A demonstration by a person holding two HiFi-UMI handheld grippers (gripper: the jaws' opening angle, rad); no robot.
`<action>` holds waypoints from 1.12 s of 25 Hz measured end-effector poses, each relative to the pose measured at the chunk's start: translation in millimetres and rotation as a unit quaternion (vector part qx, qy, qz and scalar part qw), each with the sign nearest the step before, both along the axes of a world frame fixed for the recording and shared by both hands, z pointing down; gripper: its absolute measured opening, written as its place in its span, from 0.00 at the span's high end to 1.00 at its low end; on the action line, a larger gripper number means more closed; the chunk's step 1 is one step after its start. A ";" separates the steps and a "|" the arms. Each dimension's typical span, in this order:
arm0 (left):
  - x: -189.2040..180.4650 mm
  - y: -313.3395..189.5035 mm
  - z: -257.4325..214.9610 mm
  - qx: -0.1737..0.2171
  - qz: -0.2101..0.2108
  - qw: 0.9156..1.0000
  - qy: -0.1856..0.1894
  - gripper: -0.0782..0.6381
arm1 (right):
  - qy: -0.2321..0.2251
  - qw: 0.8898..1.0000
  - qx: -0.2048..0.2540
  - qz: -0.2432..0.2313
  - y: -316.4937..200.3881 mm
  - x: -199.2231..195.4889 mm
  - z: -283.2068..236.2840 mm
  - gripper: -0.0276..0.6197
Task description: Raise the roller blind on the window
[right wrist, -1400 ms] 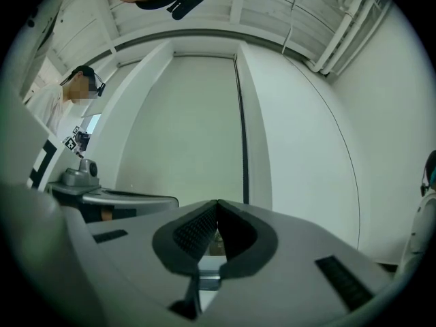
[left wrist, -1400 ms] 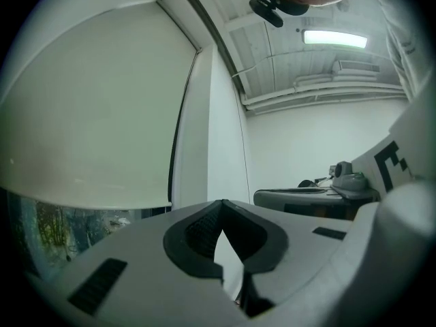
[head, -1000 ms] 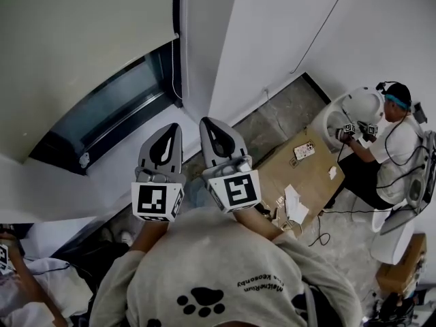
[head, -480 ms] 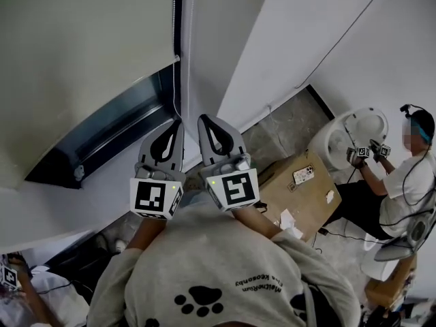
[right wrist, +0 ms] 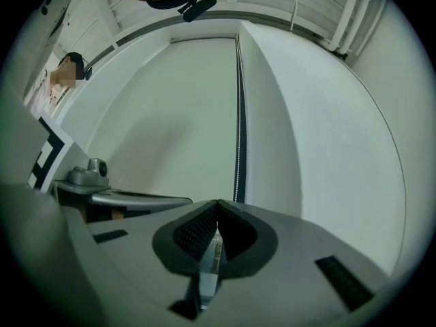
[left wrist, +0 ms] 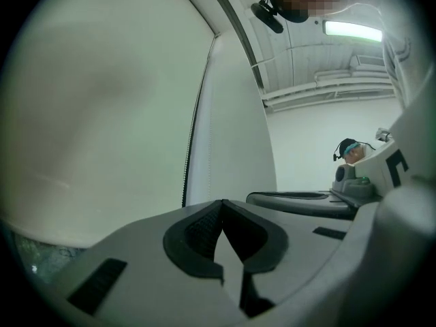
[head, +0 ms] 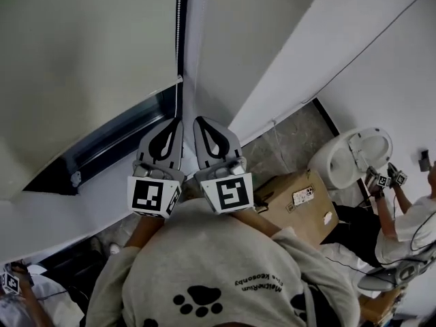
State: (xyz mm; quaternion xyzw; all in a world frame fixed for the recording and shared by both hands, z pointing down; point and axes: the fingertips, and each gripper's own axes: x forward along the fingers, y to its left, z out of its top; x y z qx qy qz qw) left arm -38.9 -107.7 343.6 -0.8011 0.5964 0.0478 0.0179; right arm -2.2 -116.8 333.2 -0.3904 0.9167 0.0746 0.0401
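Note:
The cream roller blind [head: 82, 53] hangs over most of the window, and a strip of dark glass [head: 109, 148] shows under its bottom bar. Its bead chain [head: 180, 33] runs down the blind's right edge, next to the white wall. My left gripper [head: 178, 120] and right gripper [head: 197, 119] point side by side at the chain's lower end. Both are shut with nothing between the jaws. In the left gripper view the chain [left wrist: 197, 135] rises just beyond the closed tip [left wrist: 219, 201]. In the right gripper view the chain [right wrist: 238, 114] stands right above the tip [right wrist: 217, 201].
A cardboard box [head: 293, 196] with a phone on it stands on the floor at right, beside a white toilet-shaped fixture [head: 351, 155]. A second person [head: 409, 223] with grippers works there. Another person's gripper [head: 10, 281] shows at the lower left.
The view has tilted upward, so more of the blind and chain show. Both grippers have drawn closer together and nearer the chain. Their jaws stay shut.

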 end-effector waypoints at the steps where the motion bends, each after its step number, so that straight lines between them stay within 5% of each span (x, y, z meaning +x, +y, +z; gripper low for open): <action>1: -2.1 -3.4 1.3 -0.002 0.000 1.000 -0.001 0.88 | 0.000 1.000 -0.004 -0.001 -3.5 -1.4 1.9 0.94; 24: -6.5 -65.6 -5.7 -0.020 0.112 0.993 -0.028 0.88 | 0.003 0.996 -0.035 0.086 -39.7 -7.4 4.0 0.94; 28: -4.4 -78.7 -2.3 -0.029 0.134 0.990 -0.031 0.75 | 0.010 0.994 -0.032 0.099 -47.6 -9.3 5.3 0.94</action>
